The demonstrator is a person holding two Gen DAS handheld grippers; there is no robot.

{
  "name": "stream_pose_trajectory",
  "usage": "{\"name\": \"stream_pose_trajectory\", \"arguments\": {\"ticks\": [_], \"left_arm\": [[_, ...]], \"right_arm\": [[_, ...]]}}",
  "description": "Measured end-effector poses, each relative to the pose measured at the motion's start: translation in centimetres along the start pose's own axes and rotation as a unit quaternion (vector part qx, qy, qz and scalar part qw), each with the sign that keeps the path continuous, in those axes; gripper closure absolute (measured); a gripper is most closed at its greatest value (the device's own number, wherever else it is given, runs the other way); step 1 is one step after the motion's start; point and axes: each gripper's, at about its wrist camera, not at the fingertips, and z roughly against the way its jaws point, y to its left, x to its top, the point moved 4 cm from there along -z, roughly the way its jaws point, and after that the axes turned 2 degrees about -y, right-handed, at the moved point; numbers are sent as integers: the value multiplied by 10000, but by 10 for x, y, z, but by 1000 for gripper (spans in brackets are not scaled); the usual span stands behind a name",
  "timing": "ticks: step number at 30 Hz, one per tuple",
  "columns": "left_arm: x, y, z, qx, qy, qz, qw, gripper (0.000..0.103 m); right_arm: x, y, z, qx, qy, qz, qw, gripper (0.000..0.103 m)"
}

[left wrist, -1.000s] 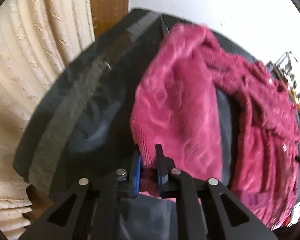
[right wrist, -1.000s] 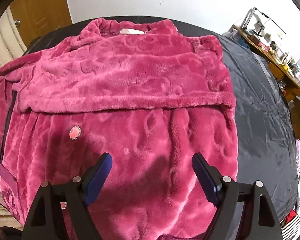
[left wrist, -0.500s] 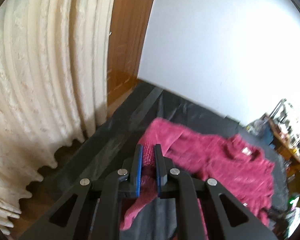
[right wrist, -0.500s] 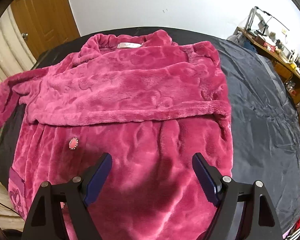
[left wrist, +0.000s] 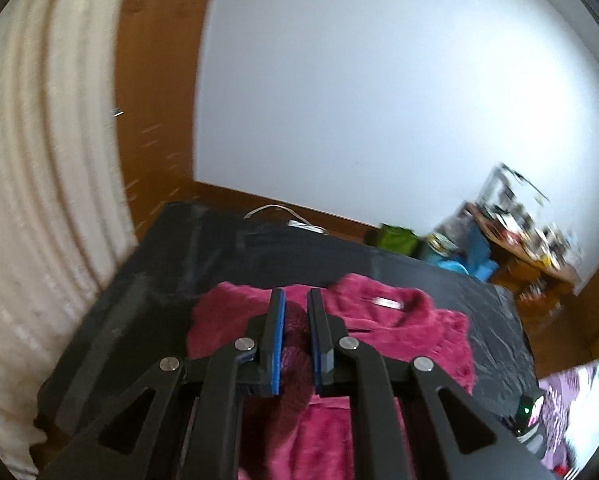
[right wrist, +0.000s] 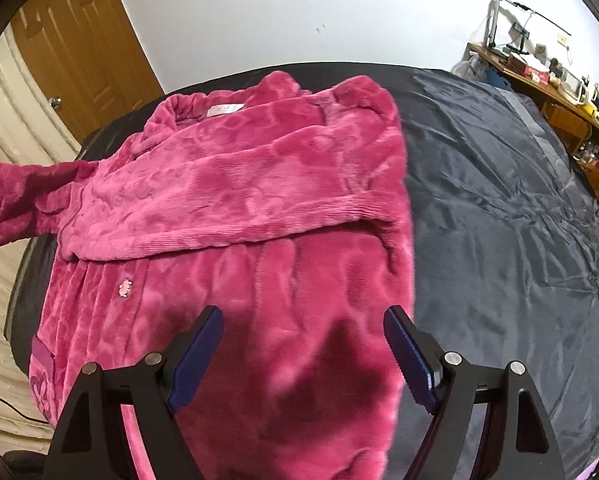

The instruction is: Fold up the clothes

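A plush magenta robe [right wrist: 243, 208] lies on a dark grey sheet [right wrist: 499, 208], collar and white label at the far end. One sleeve is folded across the chest. The other sleeve [right wrist: 15, 204] is lifted off to the left. My left gripper [left wrist: 295, 320] is shut on that sleeve's cuff and holds it up above the robe [left wrist: 411, 344]. My right gripper [right wrist: 303, 344] is open and empty, hovering just over the robe's lower body.
A cream ribbed curtain [left wrist: 39, 200] and a wooden door [right wrist: 79, 48] stand at the left. A cluttered wooden desk [right wrist: 559, 92] runs along the right wall. The sheet's right half [right wrist: 519, 280] is bare and wrinkled. A white wall is behind.
My left gripper has lifted the sleeve cuff up off the sheet and swung it over toward the robe's body. My right gripper has drifted slightly right over the robe, still open.
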Motion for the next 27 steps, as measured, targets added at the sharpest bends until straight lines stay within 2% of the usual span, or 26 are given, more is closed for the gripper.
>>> {"name": "stream_pose_trajectory", "arguments": {"ticks": [8,16,20,23,27], "left_arm": [[-17,-120,-41,-578,273,-554,9964,91],[-51,-216,-84,-966,696,-1134,9864,91],[-77,-259,-105,-1098,921,-1527,9778,91],[-102,-283,-125,-1199,1335,-1790,9673,89],[-126,-305,-128,-1518,1689,-1935,9544,88]], "right_arm": [[-8,-51,12,18,-84,-271,9996,19],[-21,-88,17,-26,-60,-551,9985,19],[-23,-96,19,-22,-83,-585,9983,19],[-26,-100,20,8,-70,-596,9982,19],[-29,-102,18,72,-17,-635,9980,19]]}}
